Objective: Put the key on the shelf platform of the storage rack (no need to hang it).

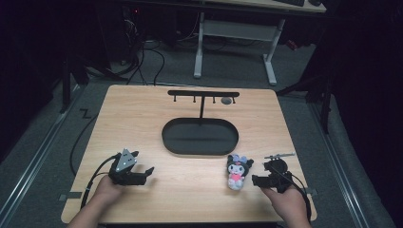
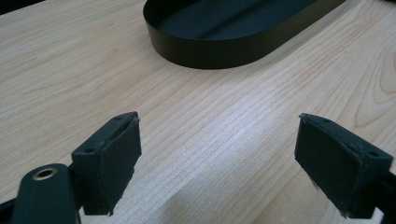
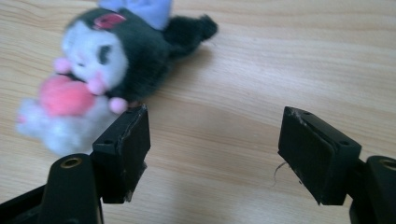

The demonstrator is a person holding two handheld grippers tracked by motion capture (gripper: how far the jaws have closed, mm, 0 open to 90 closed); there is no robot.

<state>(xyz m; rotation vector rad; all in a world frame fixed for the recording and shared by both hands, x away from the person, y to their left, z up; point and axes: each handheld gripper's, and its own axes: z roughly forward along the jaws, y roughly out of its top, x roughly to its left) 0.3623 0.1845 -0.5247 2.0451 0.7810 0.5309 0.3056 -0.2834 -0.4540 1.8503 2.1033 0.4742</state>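
Across the scene, a light wood-grain worktop (image 1: 142,123) carries every item noted. At its centre sits a black oval tray (image 1: 200,137) with a low upright wall, and a thin post at the tray's far edge carries a black crossbar rack (image 1: 203,93) with small pegs hanging beneath. Near the front right lies a small plush toy (image 1: 237,171), dark-hooded with a white face, a lilac bow and a pink heart at its chest; it rests on the bare wood, well clear of the tray. Left hand-held gripper (image 1: 142,174), held near the front left edge, is released: in the left gripper view its jaws stand wide apart over bare wood, the tray wall ahead of them. Right hand-held gripper (image 1: 254,180) sits just beside the toy, also released; in the right gripper view its jaws are spread, and one pad (image 3: 125,151) lies against or just short of the toy's pale body, contact not determinable.
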